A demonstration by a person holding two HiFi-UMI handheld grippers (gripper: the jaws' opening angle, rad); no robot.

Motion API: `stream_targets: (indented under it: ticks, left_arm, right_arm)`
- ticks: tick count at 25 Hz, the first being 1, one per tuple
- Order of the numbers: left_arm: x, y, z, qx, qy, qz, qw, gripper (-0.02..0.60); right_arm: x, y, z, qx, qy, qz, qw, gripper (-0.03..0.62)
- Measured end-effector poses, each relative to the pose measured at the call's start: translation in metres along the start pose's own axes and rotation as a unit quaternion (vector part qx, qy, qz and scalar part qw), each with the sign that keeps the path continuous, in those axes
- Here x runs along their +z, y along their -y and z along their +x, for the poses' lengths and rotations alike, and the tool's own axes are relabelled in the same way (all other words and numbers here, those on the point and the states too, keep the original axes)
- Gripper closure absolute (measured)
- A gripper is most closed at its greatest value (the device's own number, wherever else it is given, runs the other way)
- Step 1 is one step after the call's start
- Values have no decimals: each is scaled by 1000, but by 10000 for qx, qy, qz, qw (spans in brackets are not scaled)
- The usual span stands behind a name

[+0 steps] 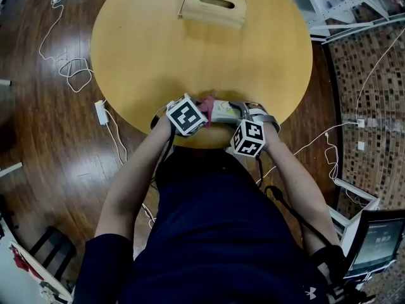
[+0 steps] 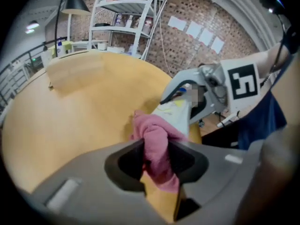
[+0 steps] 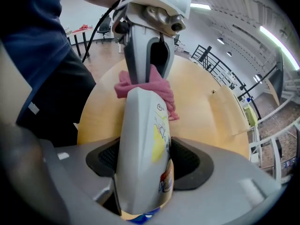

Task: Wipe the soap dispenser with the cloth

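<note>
Fingers [image 2: 127, 163] of my left gripper [image 2: 157, 165] clench the crumpled pink cloth [image 2: 154, 135]. My right gripper [image 3: 143, 162] grasps the white plastic soap dispenser [image 3: 140, 125], frame centre. Mid-wipe, I judge; next, drag the cloth along its body.

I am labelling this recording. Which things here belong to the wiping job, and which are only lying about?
Job: soap dispenser, gripped by the right tongs; pink cloth, gripped by the left tongs.
Lying about: wooden box on the table; white cables on the floor.
</note>
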State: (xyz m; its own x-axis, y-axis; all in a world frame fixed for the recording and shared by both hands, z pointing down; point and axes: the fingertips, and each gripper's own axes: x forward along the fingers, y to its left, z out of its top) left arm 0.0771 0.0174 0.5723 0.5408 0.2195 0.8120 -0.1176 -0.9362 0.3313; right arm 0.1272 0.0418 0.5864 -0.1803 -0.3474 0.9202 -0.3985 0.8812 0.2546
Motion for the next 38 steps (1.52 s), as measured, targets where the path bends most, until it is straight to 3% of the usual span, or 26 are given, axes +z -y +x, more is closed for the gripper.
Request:
stream_targets:
  ticks: [2,4,9,12,15,18,20,22,24,27,30,32,33,34,36,37,38]
  left_arm:
    - [-5,-21,8,430,-238,-33,9988,448]
    - [-10,-25,14,474,-384,-11,9981,448]
    - [-12,37,-13,-579,-308,485,9967,453]
    - [-2,64,-49,-766,131,725,9943,451]
    - [24,63,-65,-131,674,920,9934,449]
    - [33,53,-59,760,496,1671,9818,448]
    - [36,50,-47,852,422,1839,9783,446]
    - [37,41,-33,728,504,1445,9855,446]
    - [36,32,-27,504,687,615,9945,446]
    - [32,26,-25,73,833,-507,9952,445]
    - [28,21,-16,-13,675,-815,9944,444]
    - [25,21,-13,37,624,-843,9945,445]
    - [24,21,-14,56,624,-863,9943,445]
    - [22,20,-14,70,620,-875,9942,445]
    - [18,18,-16,84,593,-880,9943,445]
    - [17,16,-16,88,584,-882,9944,445]
    - [16,15,-16,96,584,-885,9943,445]
  right_arm:
    - [2,0,0,-9,11,-29,10000,286]
    - [3,-2,0,-1,14,-72,10000,286]
    - [3,-5,-2,63,0,-235,9997,286]
    - [6,-4,-1,77,26,-181,9998,286]
    - [10,-1,0,22,66,-52,10000,286]
    - [14,0,2,-208,152,122,9996,284]
    - [17,0,3,-401,218,160,9988,283]
    - [18,0,4,-506,237,85,9984,283]
    - [21,-3,6,-529,257,-3,9983,281]
    - [23,-7,2,-517,468,101,9975,267]
    - [13,0,-34,-634,1063,821,9889,263]
    - [-5,9,-72,-733,1707,1908,9639,268]
    - [-20,13,-86,-707,2032,2668,9394,280]
    - [-40,17,-93,-608,2310,3525,9048,292]
    - [-83,21,-93,-246,2623,5121,8175,338]
    - [-100,22,-89,-46,2688,5686,7775,366]
    - [-111,23,-85,122,2745,6060,7465,414]
